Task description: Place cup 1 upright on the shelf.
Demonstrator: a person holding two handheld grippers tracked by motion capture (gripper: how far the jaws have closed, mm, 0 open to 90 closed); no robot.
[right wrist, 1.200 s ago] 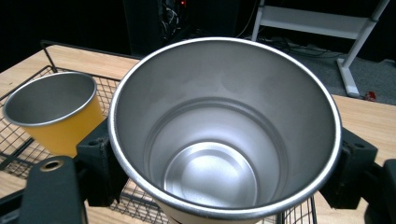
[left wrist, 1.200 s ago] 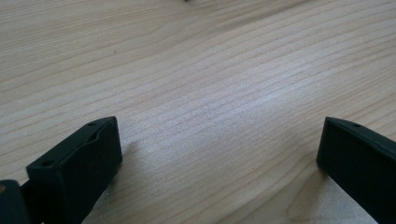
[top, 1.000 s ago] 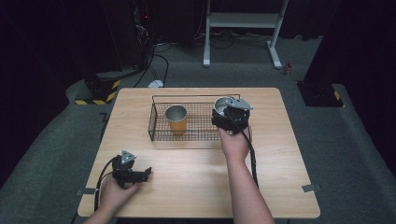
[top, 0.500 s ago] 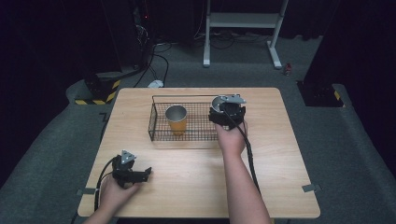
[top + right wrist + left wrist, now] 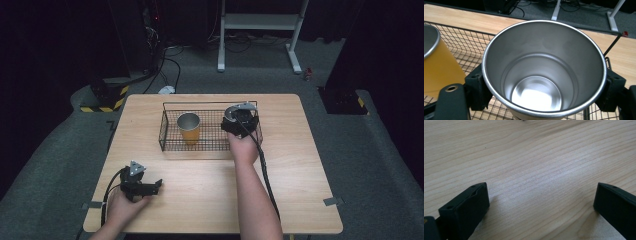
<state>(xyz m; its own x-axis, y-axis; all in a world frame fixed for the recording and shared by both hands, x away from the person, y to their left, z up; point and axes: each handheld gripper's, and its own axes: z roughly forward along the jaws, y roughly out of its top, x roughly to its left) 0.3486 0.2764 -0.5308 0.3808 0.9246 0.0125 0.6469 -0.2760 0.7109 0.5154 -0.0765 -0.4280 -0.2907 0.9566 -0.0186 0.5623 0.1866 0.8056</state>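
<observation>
A black wire basket (image 5: 170,142) stands on the far half of the wooden table (image 5: 210,190). An orange cup with a steel rim (image 5: 189,127) stands upright in its left part. My right gripper (image 5: 239,120) is shut on a steel cup (image 5: 232,113) over the basket's right end; in the right gripper view the steel cup (image 5: 544,70) sits upright between the jaws, with the orange cup (image 5: 436,62) at the left and basket mesh (image 5: 466,47) below. My left gripper (image 5: 150,188) rests open at the near left; its fingers (image 5: 466,207) stand wide apart over bare wood.
A cable (image 5: 265,170) trails from the right gripper along the forearm. Beyond the table lie a grey floor, a white frame stand (image 5: 260,30), cables, and yellow-black striped blocks (image 5: 107,100).
My right gripper has carried the steel cup a little left and farther over the basket's right end. The left gripper has not moved.
</observation>
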